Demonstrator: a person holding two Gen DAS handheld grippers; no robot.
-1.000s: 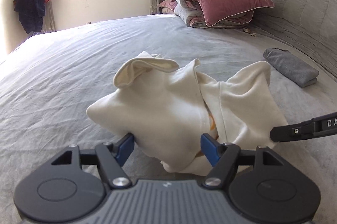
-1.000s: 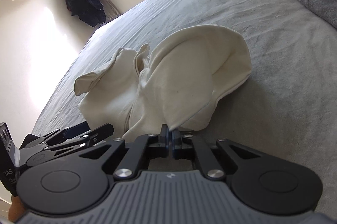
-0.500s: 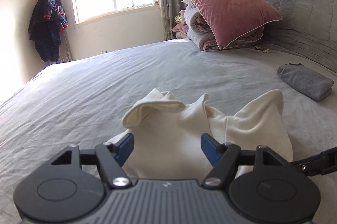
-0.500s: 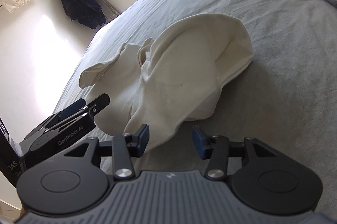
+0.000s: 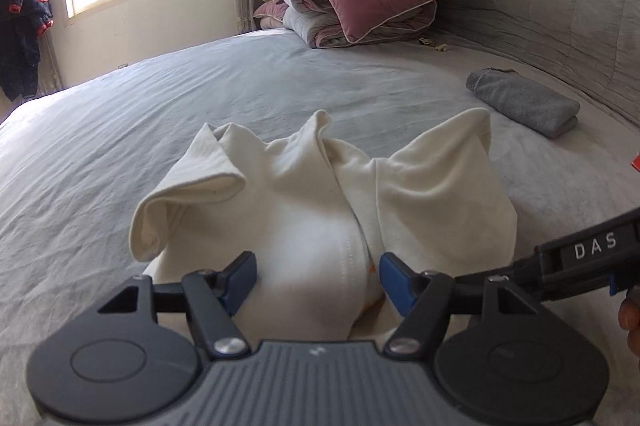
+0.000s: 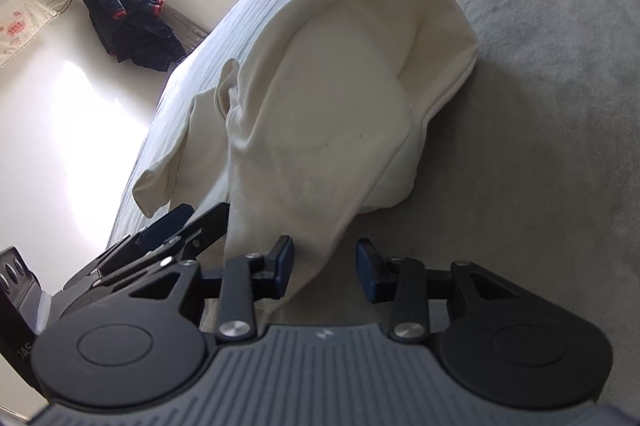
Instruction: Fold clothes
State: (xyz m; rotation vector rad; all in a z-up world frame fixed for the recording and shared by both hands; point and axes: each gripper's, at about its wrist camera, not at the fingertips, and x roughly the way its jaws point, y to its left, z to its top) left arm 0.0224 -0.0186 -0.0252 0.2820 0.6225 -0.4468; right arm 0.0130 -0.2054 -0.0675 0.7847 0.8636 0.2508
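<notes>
we see the cream cotton garment [image 5: 320, 202] lying bunched and lumpy on the grey bedsheet [image 5: 120, 146], not yet a flat fold. our left gripper [image 5: 318, 276] and right gripper [image 6: 324, 268] both gape wide around its near edge, holding nothing; a folded grey cloth [image 5: 524, 102] rests well apart.

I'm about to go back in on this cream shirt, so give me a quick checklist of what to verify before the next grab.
1. Left gripper open: ok, the blue pads stand apart.
2. Right gripper open: ok, nothing is clamped between its pads.
3. Cream shirt released on the bed: ok, it lies loose in a bunched heap.
4. Shirt flat enough to fold: not ok, the sleeves stick up and the body is crumpled.
5. A clean edge to grab: cannot tell, the hem is lost in the folds.
6. Folded grey garment clear of the work area: ok, it lies apart.
</notes>
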